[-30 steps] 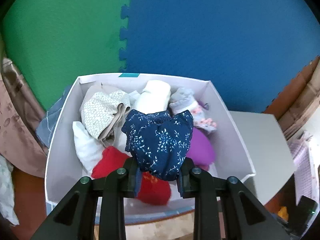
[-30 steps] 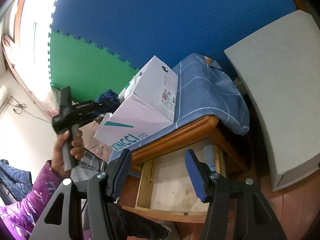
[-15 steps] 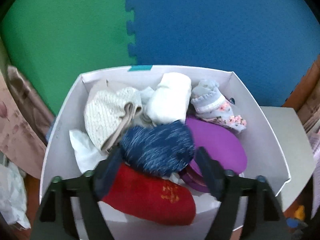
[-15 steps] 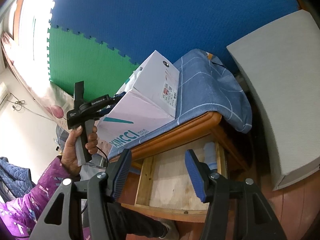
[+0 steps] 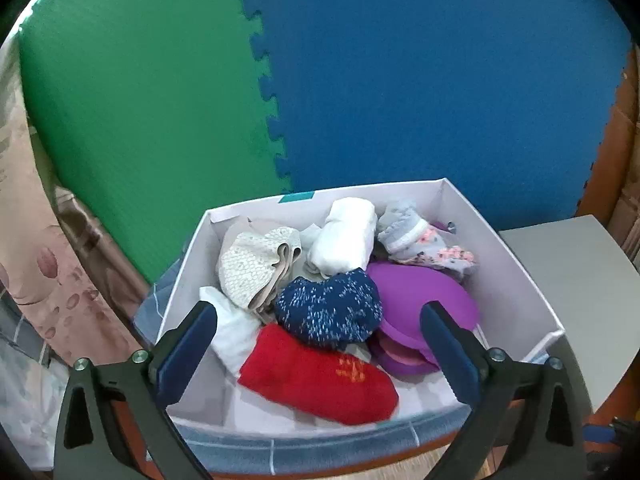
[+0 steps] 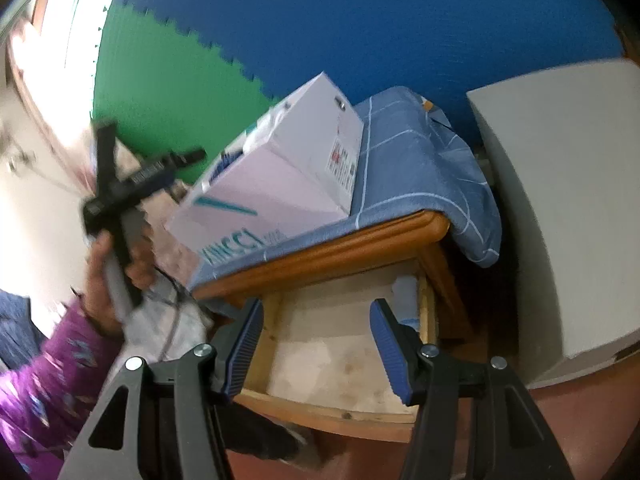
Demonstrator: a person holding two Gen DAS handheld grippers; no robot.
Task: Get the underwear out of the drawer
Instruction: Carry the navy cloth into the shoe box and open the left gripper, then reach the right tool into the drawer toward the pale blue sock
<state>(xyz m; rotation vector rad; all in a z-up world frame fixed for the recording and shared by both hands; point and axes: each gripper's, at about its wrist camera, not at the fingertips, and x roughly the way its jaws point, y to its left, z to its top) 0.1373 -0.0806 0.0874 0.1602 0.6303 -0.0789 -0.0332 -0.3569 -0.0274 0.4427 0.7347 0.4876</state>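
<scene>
In the left wrist view a navy floral underwear [image 5: 328,310] lies in the white box [image 5: 508,256], on top of a red piece [image 5: 316,376] and beside a purple one [image 5: 420,300]. My left gripper [image 5: 318,346] is open and empty above the box's near side. In the right wrist view my right gripper [image 6: 316,344] is open and empty over the open wooden drawer [image 6: 336,364], whose visible bottom is bare. The left gripper [image 6: 132,184] shows there too, blurred, left of the box [image 6: 272,196].
The box holds several other folded pieces: cream lace [image 5: 256,268], white [image 5: 344,240], grey floral [image 5: 424,240]. It stands on a blue cloth [image 6: 420,160] over the wooden table [image 6: 340,244]. A grey cabinet [image 6: 568,208] stands to the right. Green and blue foam mats cover the wall.
My left gripper opened and let the navy underwear drop into the box, then pulled back from it. The right gripper stayed open over the drawer.
</scene>
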